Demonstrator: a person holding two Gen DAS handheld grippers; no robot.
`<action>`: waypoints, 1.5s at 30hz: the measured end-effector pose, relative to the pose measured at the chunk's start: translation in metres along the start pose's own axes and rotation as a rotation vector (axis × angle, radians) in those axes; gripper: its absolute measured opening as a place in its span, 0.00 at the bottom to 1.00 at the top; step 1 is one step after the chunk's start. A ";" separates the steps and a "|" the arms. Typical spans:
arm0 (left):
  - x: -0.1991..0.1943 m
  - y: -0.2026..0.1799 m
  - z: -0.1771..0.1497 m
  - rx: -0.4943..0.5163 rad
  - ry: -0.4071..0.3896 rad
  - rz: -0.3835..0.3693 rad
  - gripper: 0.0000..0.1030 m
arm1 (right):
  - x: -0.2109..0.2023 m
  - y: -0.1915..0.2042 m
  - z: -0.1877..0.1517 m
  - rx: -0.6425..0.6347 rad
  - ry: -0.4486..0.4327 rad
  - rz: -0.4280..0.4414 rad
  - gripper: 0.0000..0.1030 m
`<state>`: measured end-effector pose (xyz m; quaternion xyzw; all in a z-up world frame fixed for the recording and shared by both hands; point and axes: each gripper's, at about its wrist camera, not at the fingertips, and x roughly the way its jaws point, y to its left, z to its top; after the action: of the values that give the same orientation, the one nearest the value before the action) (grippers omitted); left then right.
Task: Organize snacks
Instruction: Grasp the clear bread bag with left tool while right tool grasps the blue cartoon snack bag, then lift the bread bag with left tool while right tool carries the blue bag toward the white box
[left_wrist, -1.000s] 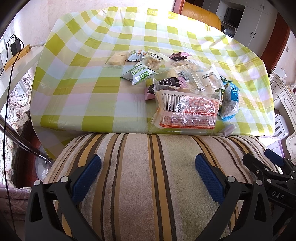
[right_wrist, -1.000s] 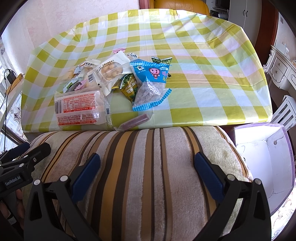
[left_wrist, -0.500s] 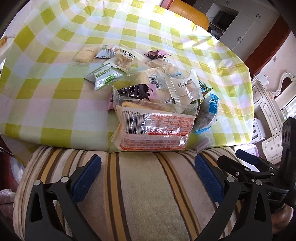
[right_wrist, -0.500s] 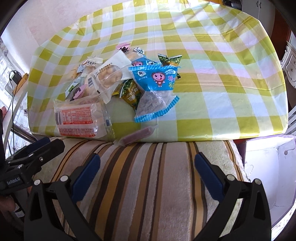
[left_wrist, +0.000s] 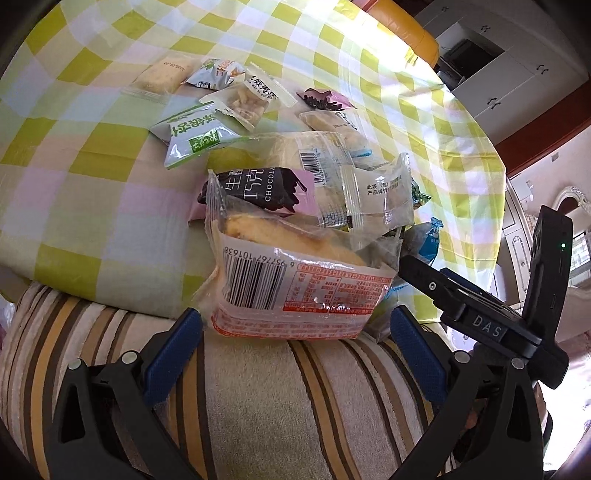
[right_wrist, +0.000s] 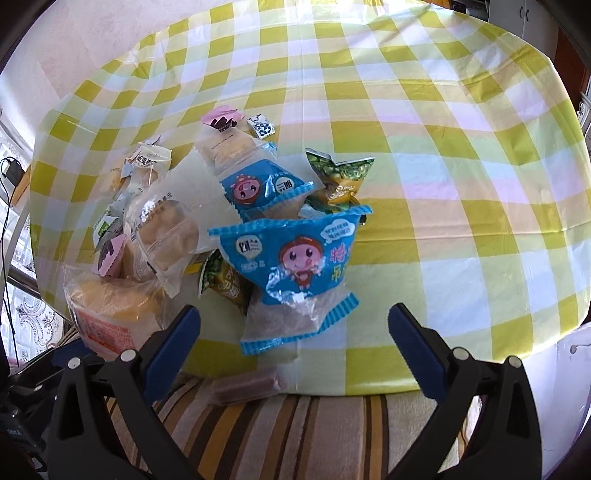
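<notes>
A pile of packaged snacks lies on the checked tablecloth (left_wrist: 92, 155). My left gripper (left_wrist: 295, 343) is open, its fingers either side of the near end of a clear bread pack with red print (left_wrist: 295, 288); I cannot tell if they touch it. Behind it lie a chocolate pack (left_wrist: 266, 188), a green-white pack (left_wrist: 192, 133) and several small packs. My right gripper (right_wrist: 295, 339) is open and empty, just in front of a blue cartoon pack (right_wrist: 295, 266). A small brown bar (right_wrist: 243, 387) lies at the table edge.
A striped cushion or chair back (left_wrist: 277, 406) lies between me and the table edge, also in the right wrist view (right_wrist: 295, 435). The right gripper's body (left_wrist: 480, 317) shows at the right of the left wrist view. A white box (right_wrist: 572, 387) stands at the far right.
Both grippers have moved forward over the striped cushion toward the snack pile. The left one now brackets the bread pack's near end; the right one is close to the blue pack.
</notes>
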<state>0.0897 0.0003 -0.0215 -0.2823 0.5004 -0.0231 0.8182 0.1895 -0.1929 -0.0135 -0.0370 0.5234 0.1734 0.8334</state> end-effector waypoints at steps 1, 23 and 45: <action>0.001 0.000 0.001 -0.007 0.000 0.003 0.96 | 0.001 0.001 0.002 -0.007 -0.003 -0.002 0.99; 0.018 -0.020 0.020 0.037 -0.019 0.003 0.66 | 0.009 0.005 0.000 -0.019 0.007 0.024 0.49; 0.005 0.003 0.016 -0.146 -0.019 -0.121 0.49 | -0.012 -0.002 -0.016 0.013 -0.011 0.070 0.44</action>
<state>0.1044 0.0079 -0.0214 -0.3710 0.4749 -0.0330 0.7973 0.1720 -0.2015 -0.0104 -0.0126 0.5209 0.1992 0.8299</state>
